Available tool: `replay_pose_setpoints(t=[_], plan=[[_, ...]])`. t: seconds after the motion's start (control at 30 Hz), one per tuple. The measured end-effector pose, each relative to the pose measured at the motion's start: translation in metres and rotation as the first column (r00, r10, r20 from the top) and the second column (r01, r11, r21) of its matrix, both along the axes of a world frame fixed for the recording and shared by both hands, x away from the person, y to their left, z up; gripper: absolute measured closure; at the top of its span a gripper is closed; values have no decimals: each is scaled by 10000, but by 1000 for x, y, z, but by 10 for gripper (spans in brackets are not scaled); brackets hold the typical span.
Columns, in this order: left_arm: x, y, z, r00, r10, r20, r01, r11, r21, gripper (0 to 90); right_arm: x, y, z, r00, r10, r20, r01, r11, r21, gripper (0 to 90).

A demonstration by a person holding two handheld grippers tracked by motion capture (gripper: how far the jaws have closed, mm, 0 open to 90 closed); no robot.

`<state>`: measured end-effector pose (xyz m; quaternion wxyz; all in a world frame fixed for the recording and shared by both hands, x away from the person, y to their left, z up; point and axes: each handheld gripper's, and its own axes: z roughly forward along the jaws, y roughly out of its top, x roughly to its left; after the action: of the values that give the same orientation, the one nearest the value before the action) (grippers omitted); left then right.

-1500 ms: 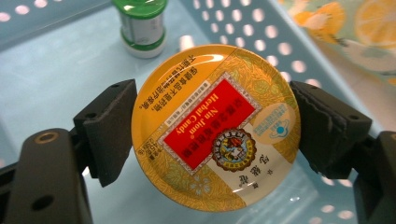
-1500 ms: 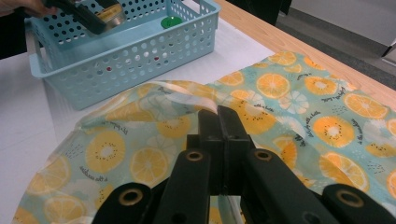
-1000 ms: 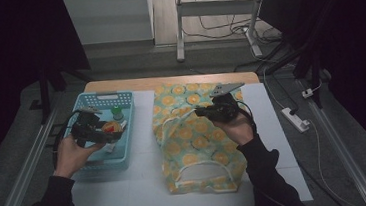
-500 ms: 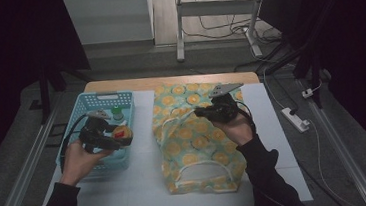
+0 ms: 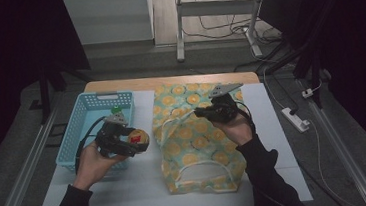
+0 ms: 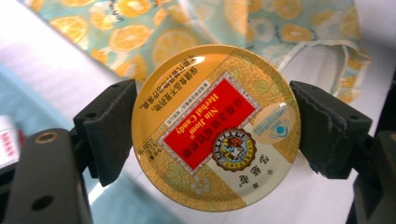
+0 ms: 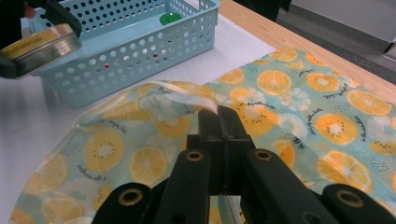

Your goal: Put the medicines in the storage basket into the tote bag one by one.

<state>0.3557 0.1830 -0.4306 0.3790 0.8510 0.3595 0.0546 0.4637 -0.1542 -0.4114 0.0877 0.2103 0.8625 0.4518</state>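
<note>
Pinching a round gold candy tin by its rim, the left gripper has one black pad pressed on each side of the tin, whose red label reads "Herbal Candy" in the left gripper view. In the high view the tin sits at the tip of this gripper, raised off the white table, just past the near right corner of the light blue basket and short of the left edge of the bag. The person's left hand wraps the gripper's body from below. Beyond the tin's far edge in the left gripper view lies the orange-slice print cloth bag with its pale handle loop off to the right. The right gripper has its jaws pressed together on a fold of the same bag, lifting the fabric near the bag's upper part into a ridge; the right gripper view shows the two jaws meeting flush with cloth drawn up at their tip. Farther from this gripper, to its left in that view, stands the perforated basket with a small green cap inside, and the held tin shows at the far left edge. Behind the bag runs the table's wooden edge.
</note>
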Motion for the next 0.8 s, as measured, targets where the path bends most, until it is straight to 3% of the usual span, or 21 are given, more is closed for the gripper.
replay_pose_setpoints(t=[0.4, 0.8], plan=[[2, -39, 1, 9955, -941, 63, 941, 9956, -15, 198, 0, 1, 0, 10000, 0, 19, 0, 10000, 25, 900], [9, -77, -5, 9897, -1418, 183, 1414, 9897, 210, 198, 0, 1, -1, 10000, -39, 11, 39, 10000, 30, 900]])
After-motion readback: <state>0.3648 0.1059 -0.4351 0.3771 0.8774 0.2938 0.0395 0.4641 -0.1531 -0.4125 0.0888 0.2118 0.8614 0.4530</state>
